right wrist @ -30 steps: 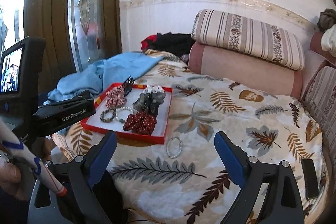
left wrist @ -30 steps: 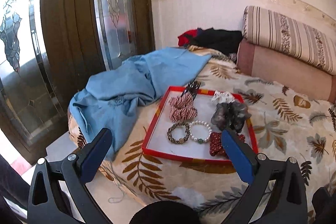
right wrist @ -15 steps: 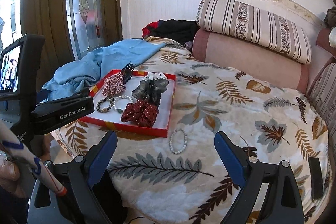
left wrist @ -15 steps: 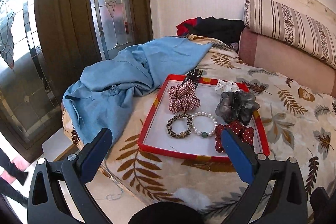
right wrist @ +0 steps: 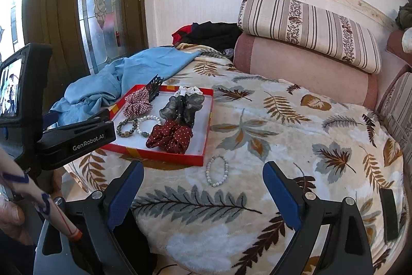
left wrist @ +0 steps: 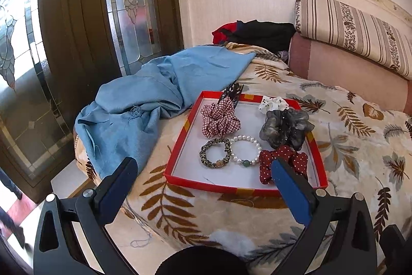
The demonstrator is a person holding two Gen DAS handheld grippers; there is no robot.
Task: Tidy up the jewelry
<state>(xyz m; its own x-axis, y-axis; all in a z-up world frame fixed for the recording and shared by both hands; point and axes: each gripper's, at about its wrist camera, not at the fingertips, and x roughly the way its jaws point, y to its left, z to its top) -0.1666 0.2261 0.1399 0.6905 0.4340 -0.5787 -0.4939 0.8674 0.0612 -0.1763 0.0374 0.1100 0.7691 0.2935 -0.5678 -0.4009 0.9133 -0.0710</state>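
A red-rimmed tray (left wrist: 180,143) (right wrist: 209,128) lies on the leaf-print bed. It holds a checked scrunchie (left wrist: 220,117), a leopard hair tie (left wrist: 215,152), a pearl bracelet (left wrist: 245,150) (right wrist: 148,125), a grey scrunchie (left wrist: 285,126), a red dotted scrunchie (left wrist: 283,163) (right wrist: 170,137), a white bow (left wrist: 273,102) and a black claw clip (left wrist: 231,92). A pale bead bracelet (right wrist: 217,170) lies loose on the blanket by the tray's near right corner. My left gripper (left wrist: 203,182) hovers open before the tray. My right gripper (right wrist: 203,187) is open, just short of the loose bracelet.
A blue cloth (left wrist: 154,99) is heaped left of the tray by the glass door (left wrist: 123,4). Bolster cushions (right wrist: 309,43) and dark clothes (right wrist: 211,34) line the wall. A dark flat device (right wrist: 387,213) lies at the bed's right. The left gripper's body (right wrist: 64,141) shows in the right wrist view.
Both grippers have moved forward and lower toward the bed; the tray and the loose bracelet appear larger and closer. Nothing was picked up.
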